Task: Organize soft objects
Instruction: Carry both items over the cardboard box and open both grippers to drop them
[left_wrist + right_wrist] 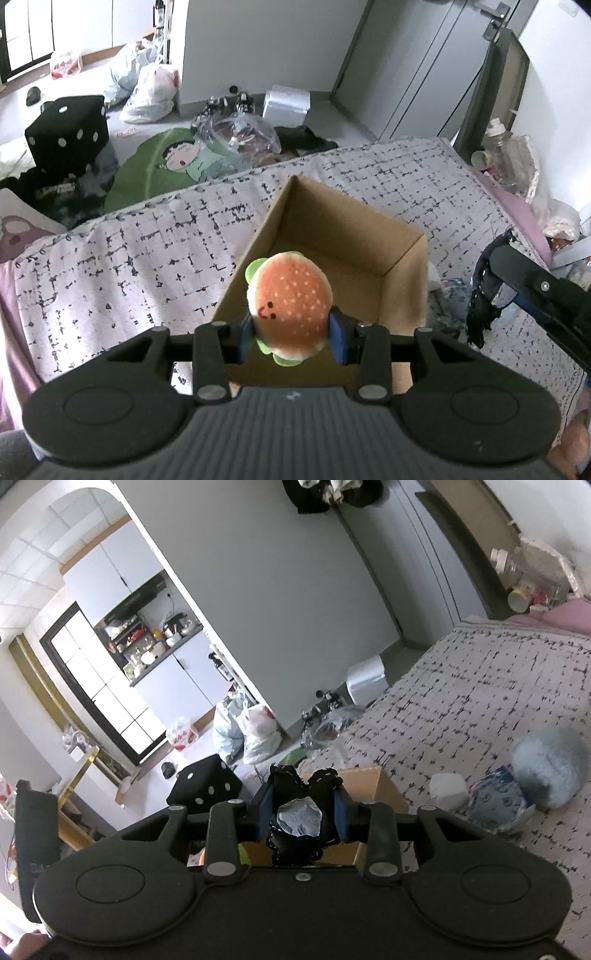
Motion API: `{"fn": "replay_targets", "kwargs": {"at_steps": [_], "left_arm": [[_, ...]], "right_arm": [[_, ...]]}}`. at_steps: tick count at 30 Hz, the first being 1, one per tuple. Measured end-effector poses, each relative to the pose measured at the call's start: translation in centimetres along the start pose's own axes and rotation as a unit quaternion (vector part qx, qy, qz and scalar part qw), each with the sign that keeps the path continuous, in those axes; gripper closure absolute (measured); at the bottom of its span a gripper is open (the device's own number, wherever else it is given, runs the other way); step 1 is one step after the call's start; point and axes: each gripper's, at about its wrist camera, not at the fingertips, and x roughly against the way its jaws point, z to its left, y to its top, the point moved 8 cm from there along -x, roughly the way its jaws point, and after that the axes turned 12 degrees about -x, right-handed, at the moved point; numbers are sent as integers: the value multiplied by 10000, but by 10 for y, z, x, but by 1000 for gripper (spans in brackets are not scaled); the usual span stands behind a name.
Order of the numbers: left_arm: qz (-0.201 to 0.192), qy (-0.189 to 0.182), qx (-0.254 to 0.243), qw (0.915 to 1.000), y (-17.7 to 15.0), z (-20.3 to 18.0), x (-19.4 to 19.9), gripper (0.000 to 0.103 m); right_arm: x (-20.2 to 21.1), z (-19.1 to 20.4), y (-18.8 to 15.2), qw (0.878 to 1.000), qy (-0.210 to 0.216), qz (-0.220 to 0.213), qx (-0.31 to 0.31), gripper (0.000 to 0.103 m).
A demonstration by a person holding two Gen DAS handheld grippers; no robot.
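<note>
My left gripper [291,339] is shut on a plush hamburger [290,308] with an orange bun, a small face and green lettuce edges. It hangs over the near part of an open cardboard box [402,266] that stands on the patterned bedspread [129,251]. The box floor that shows is bare. My right gripper [301,818] is shut on a black plush toy [295,843] with white stitching and a pale grey patch. That toy also shows at the right of the left wrist view as a dark plush [480,295] held by the other gripper. The cardboard box [369,782] lies just beyond the black toy.
On the bed to the right lie a fluffy blue-grey ball [550,768], a small white soft block [447,792] and a blue printed pouch [498,801]. Beyond the bed edge the floor holds plastic bags [147,92], a black dice cushion [68,129] and a green cartoon cushion [166,166].
</note>
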Motion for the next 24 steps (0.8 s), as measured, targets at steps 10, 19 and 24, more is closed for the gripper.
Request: {"fn": "replay_targets", "kwargs": {"at_steps": [10,19,24], "left_arm": [[424,-54,-11,9991,-2,6,-23,52],[212,31,40,9998,5,14,0,40],[90,167,141,9997,12,22,16,35]], "right_arm": [[-25,3,-26,9974,-99,706,-117,68],[-26,7,-37,9948,-147,991,-188,57],[-17,4,-29,9953,-182,885,-362,28]]}}
